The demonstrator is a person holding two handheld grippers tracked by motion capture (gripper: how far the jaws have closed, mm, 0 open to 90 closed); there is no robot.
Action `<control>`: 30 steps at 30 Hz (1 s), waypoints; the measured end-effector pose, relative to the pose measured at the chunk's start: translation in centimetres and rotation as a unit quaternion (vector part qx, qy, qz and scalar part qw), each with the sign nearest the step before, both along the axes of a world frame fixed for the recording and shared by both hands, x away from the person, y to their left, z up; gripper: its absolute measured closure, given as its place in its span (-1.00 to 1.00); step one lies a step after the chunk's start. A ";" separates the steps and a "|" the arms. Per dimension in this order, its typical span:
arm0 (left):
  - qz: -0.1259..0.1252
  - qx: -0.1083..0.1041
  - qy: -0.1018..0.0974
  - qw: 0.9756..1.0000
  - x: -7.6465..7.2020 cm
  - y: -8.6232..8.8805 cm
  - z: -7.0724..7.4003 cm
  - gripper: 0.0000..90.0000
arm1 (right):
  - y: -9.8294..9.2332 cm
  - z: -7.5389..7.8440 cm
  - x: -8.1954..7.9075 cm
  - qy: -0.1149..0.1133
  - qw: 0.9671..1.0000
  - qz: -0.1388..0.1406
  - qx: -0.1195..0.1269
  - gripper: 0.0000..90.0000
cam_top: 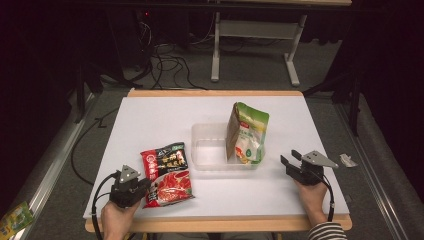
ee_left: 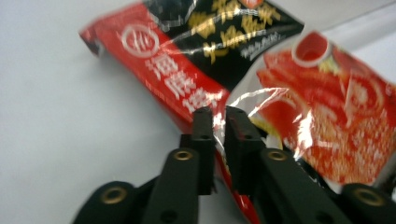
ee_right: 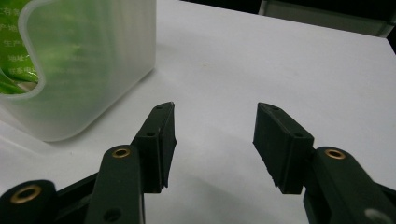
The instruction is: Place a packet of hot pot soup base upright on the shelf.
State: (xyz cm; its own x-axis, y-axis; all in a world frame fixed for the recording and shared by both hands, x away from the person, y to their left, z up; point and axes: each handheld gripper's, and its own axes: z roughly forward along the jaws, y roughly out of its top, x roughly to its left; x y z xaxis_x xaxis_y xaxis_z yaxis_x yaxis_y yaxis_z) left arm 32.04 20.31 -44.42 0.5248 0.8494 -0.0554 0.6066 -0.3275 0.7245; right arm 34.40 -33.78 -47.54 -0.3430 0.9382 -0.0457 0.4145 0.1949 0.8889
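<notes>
A red and black snack packet (cam_top: 167, 175) (ee_left: 177, 84) lies flat on the white table near its front left. My left gripper (cam_top: 146, 186) (ee_left: 220, 114) is at the packet's near left edge; its jaws stand a narrow gap apart with the foil edge between them. A green and white bag (cam_top: 247, 132) (ee_right: 11, 46) stands upright in the right end of a clear plastic tub (cam_top: 210, 127) (ee_right: 93, 70) at mid table. To the right of the tub, my right gripper (cam_top: 290, 159) (ee_right: 215, 121) rests open with nothing between its jaws.
The white board's wooden edge (cam_top: 215, 222) runs along the front. Cables (cam_top: 170, 65) and a metal stand (cam_top: 255, 30) are on the floor beyond the table. A green packet (cam_top: 15, 217) lies on the floor at left, and a small silvery scrap (cam_top: 347, 161) at right.
</notes>
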 end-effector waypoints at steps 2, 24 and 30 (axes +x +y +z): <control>-0.007 0.008 -0.010 1.000 0.7 -0.2 0.2 0.61 | 0.0 0.0 0.0 0.000 1.000 0.000 0.000 0.09; 0.012 0.052 -0.025 0.998 9.9 -1.3 0.1 0.08 | -0.2 0.0 -0.1 -0.004 1.000 -0.001 0.008 0.09; 0.009 0.048 -0.010 0.999 11.1 -1.2 -0.6 0.02 | -0.2 0.0 0.0 -0.002 1.000 -0.001 0.008 0.09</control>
State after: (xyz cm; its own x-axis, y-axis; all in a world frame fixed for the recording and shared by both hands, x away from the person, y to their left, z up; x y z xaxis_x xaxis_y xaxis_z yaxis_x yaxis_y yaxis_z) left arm 43.11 19.10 -45.06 0.5090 0.8600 0.0372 0.5986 -0.3847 0.7027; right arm 34.35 -33.94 -47.55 -0.3405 0.9397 -0.0329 0.4107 0.1801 0.8938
